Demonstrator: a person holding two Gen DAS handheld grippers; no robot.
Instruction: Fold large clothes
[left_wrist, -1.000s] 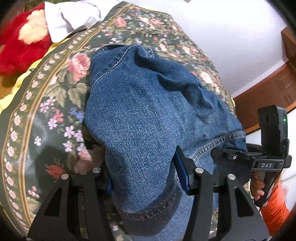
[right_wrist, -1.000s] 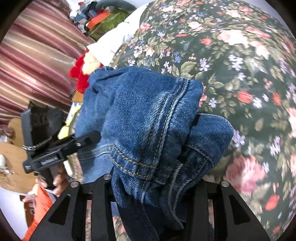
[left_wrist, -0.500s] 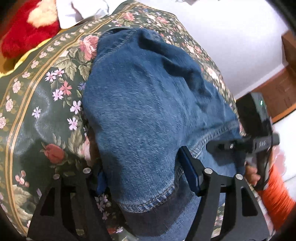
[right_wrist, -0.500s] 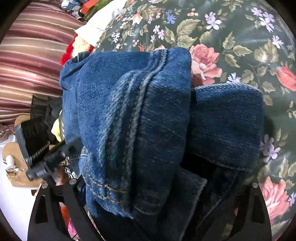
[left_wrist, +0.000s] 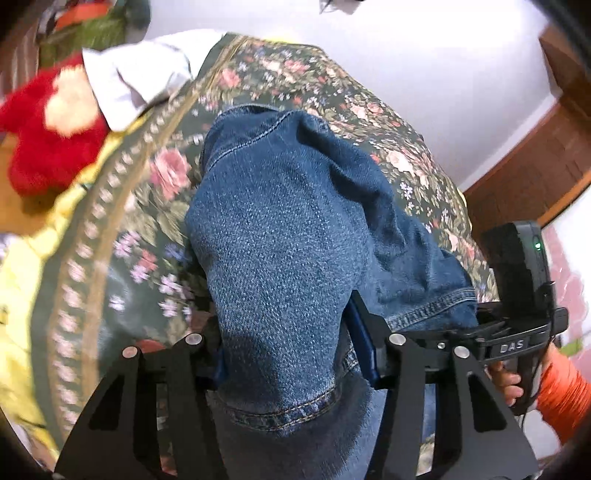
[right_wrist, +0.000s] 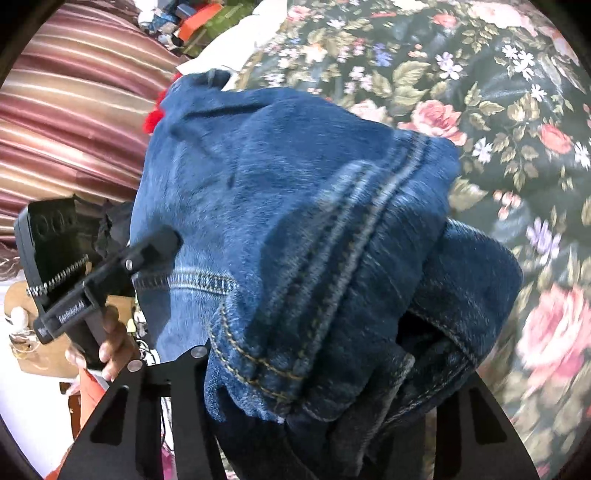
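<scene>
Left hand-held gripper (left_wrist: 291, 354) and right hand-held gripper (right_wrist: 314, 373) both closing, each with bunched blue jeans (left_wrist: 295, 229) between its jaws, over floral bedspread (left_wrist: 155, 236).

The blue denim jeans (left_wrist: 295, 236) are bunched into thick folds, raised at the near end and draping away onto the floral bedspread (left_wrist: 155, 206). A stitched hem runs along the near edge; a double-stitched seam (right_wrist: 354, 236) crosses the top fold.

Floral bedspread (left_wrist: 388, 140): jeans (left_wrist: 288, 229), red plush toy (left_wrist: 48, 129), white cloth (left_wrist: 144, 77)
</scene>
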